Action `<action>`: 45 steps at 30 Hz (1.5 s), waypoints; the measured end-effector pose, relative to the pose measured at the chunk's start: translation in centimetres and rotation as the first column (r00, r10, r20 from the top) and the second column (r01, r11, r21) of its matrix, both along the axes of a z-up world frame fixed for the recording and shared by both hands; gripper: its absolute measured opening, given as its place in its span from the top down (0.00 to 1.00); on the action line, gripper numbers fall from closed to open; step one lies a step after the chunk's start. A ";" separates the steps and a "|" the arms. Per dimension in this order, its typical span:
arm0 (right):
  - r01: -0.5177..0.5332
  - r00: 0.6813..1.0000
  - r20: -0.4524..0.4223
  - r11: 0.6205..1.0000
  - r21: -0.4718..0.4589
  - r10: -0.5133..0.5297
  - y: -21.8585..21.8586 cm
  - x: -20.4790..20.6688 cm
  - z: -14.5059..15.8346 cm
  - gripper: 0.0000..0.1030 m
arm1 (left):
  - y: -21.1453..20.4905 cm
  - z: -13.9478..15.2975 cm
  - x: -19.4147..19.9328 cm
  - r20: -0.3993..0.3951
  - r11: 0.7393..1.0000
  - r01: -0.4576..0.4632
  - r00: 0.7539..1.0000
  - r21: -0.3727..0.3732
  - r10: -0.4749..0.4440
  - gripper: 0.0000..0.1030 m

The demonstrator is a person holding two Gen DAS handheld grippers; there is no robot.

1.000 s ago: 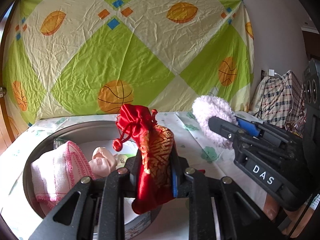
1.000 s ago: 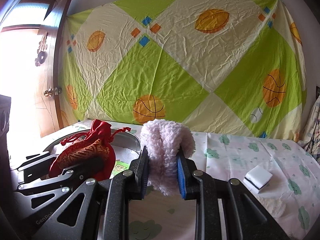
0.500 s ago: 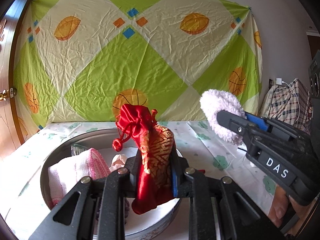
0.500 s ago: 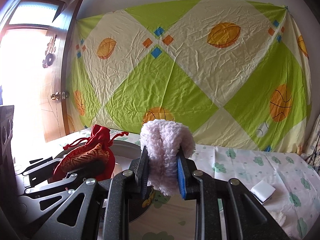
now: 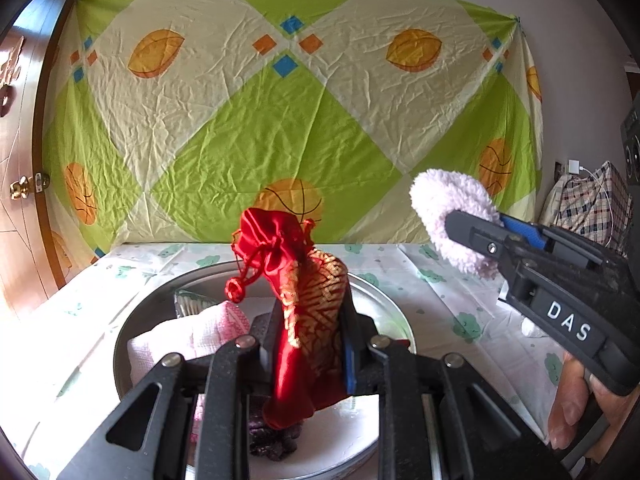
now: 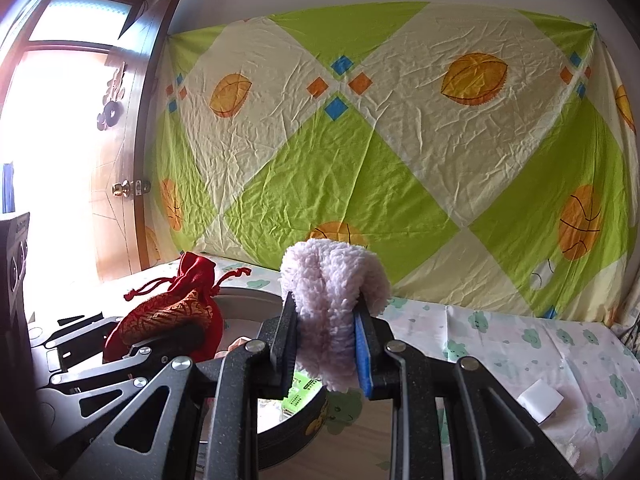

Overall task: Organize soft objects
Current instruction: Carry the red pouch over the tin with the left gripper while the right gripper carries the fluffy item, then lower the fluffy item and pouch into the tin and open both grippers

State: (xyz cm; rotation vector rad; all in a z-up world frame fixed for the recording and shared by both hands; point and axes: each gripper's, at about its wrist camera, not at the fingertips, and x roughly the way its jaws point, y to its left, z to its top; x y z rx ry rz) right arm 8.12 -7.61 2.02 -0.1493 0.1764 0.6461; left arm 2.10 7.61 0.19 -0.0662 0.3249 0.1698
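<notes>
Left tongs [image 5: 306, 354] are clamped on a red drawstring pouch [image 5: 308, 320], held upright above the round metal tin [image 5: 384, 300] near the table's left edge; a pink cloth [image 5: 180, 340] is already lying inside. Right tongs [image 6: 326, 350] are closed around a fluffy pale-pink piece [image 6: 332, 300], held above the tin's right rim. Judged best: each item lowered well inside the wall before release, one at a time, so nothing is snagged.

Below my fingers a table [image 5: 436, 280] runs across the lower half of the frame, covered by a pale cloth [image 6: 520, 344] printed with green clouds. A round metal tin [image 5: 384, 300] rests on it at lower centre, and a white sponge block [image 6: 540, 400] lies at lower right.
</notes>
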 end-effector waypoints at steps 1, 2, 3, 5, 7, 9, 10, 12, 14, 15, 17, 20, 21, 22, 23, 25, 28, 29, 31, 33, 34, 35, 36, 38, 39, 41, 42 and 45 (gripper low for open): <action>-0.004 1.000 0.000 1.000 -0.003 0.004 0.3 0.1 0.1 0.74 | 0.3 0.0 0.0 -0.003 1.000 -0.006 1.000 0.001 0.006 0.81; -0.008 1.000 0.001 1.000 -0.004 0.008 0.5 0.1 0.2 0.74 | 0.5 0.1 0.1 -0.007 1.000 -0.012 1.000 0.003 0.012 0.81; -0.011 1.000 0.001 1.000 -0.004 0.011 0.7 0.2 0.2 0.74 | 0.8 0.1 0.1 -0.009 1.000 -0.017 1.000 0.005 0.017 0.81; -0.019 1.000 0.002 1.000 -0.005 0.019 1.1 0.2 0.4 0.74 | 1.3 0.1 0.2 -0.013 1.000 -0.027 1.000 0.009 0.028 0.81; -0.025 1.000 0.005 1.000 -0.009 0.025 1.6 0.2 0.4 0.74 | 1.7 0.1 0.2 -0.017 0.999 -0.037 0.999 0.014 0.037 0.81; -0.031 1.000 0.005 0.999 -0.013 0.031 2.0 0.2 0.5 0.74 | 2.1 0.1 0.3 -0.021 0.999 -0.045 0.999 0.017 0.045 0.81; -0.033 0.999 0.005 0.999 -0.015 0.033 2.2 0.2 0.6 0.74 | 2.3 0.2 0.3 -0.022 0.999 -0.048 0.999 0.019 0.049 0.81; -0.038 0.999 0.001 0.999 -0.019 0.038 2.7 0.4 0.6 0.74 | 2.7 0.2 0.3 -0.025 0.998 -0.056 0.998 0.026 0.056 0.81; -0.043 0.999 -0.007 0.999 -0.024 0.043 3.2 0.7 0.7 0.74 | 3.0 0.3 0.4 -0.031 0.998 -0.062 0.998 0.032 0.063 0.81; -0.045 0.999 -0.012 0.999 -0.027 0.045 3.4 0.9 0.7 0.74 | 3.2 0.3 0.5 -0.035 0.997 -0.064 0.997 0.033 0.065 0.81; -0.051 0.998 -0.024 0.998 -0.037 0.050 4.0 1.3 0.6 0.74 | 3.7 0.3 0.7 -0.046 0.997 -0.068 0.997 0.033 0.069 0.81; -0.061 0.997 -0.050 0.997 -0.056 0.059 5.0 2.0 0.4 0.74 | 4.4 0.3 1.1 -0.067 0.997 -0.070 0.995 0.028 0.072 0.81; -0.064 0.996 -0.064 0.996 -0.069 0.060 5.5 2.4 0.2 0.74 | 4.8 0.3 1.3 -0.077 0.997 -0.072 0.994 0.028 0.074 0.81; -0.068 0.995 -0.085 0.994 -0.083 0.061 6.0 2.8 0.0 0.74 | 5.0 0.3 1.5 -0.089 0.997 -0.071 0.993 0.027 0.073 0.81; -0.075 0.992 -0.110 0.994 -0.085 0.065 6.3 3.4 -0.3 0.74 | 5.5 0.2 1.9 -0.105 0.998 -0.064 0.992 0.016 0.066 0.81; -0.084 0.985 -0.160 0.991 -0.100 0.067 7.1 4.5 -1.0 0.74 | 6.3 -0.2 2.6 -0.143 0.999 -0.047 0.989 -0.019 0.044 0.81; -0.092 0.972 -0.227 0.985 -0.146 0.057 8.3 5.9 -2.4 0.74 | 7.2 -0.9 3.6 -0.190 0.999 -0.048 0.981 -0.027 0.042 0.81; -0.091 0.969 -0.244 0.984 -0.156 0.051 8.5 6.3 -2.9 0.74 | 7.4 -1.1 3.9 -0.202 0.998 -0.047 0.979 -0.033 0.039 0.81; -0.091 0.961 -0.274 0.981 -0.170 0.042 8.8 7.0 -3.7 0.74 | 7.8 -1.6 4.6 -0.238 0.998 -0.037 0.971 -0.048 0.024 0.81; -0.094 0.953 -0.300 0.980 -0.177 0.037 9.0 7.5 -4.4 0.74 | 8.3 -2.1 5.3 -0.268 0.997 -0.033 0.963 -0.064 0.015 0.81; -0.093 0.952 -0.304 0.979 -0.181 0.034 9.0 7.6 -4.6 0.73 | 8.4 -2.3 5.6 -0.281 0.997 -0.029 0.960 -0.071 0.008 0.81; -0.092 0.951 -0.309 0.978 -0.188 0.030 9.1 7.8 -4.8 0.73 | 8.5 -2.5 5.9 -0.294 0.997 -0.025 0.956 -0.078 0.001 0.80; -0.095 0.947 -0.319 0.977 -0.191 0.030 9.2 7.9 -5.0 0.71 | 8.4 -2.5 6.0 -0.299 0.997 -0.024 0.954 -0.075 0.001 0.78; -0.099 0.940 -0.341 0.977 -0.189 0.029 9.1 8.2 -5.3 0.68 | 8.2 -2.4 6.1 -0.309 0.998 -0.021 0.951 -0.059 0.001 0.69; -0.098 0.937 -0.348 0.978 -0.184 0.029 9.0 8.3 -5.4 0.57 | 8.0 -2.4 6.3 -0.325 0.999 -0.021 0.946 -0.048 0.005 0.62; -0.094 0.934 -0.356 0.981 -0.170 0.028 8.5 8.3 -5.4 0.43 | 7.7 -2.1 6.1 -0.319 0.999 -0.031 0.948 -0.034 0.019 0.43; -0.084 0.937 -0.349 0.983 -0.163 0.022 8.0 8.1 -5.3 0.38 | 7.7 -1.9 5.8 -0.310 0.999 -0.031 0.950 -0.033 0.019 0.32; -0.049 0.946 -0.325 0.991 -0.127 0.005 6.0 7.6 -4.6 0.28 | 7.1 -1.2 4.9 -0.276 0.999 -0.038 0.961 -0.023 0.030 0.13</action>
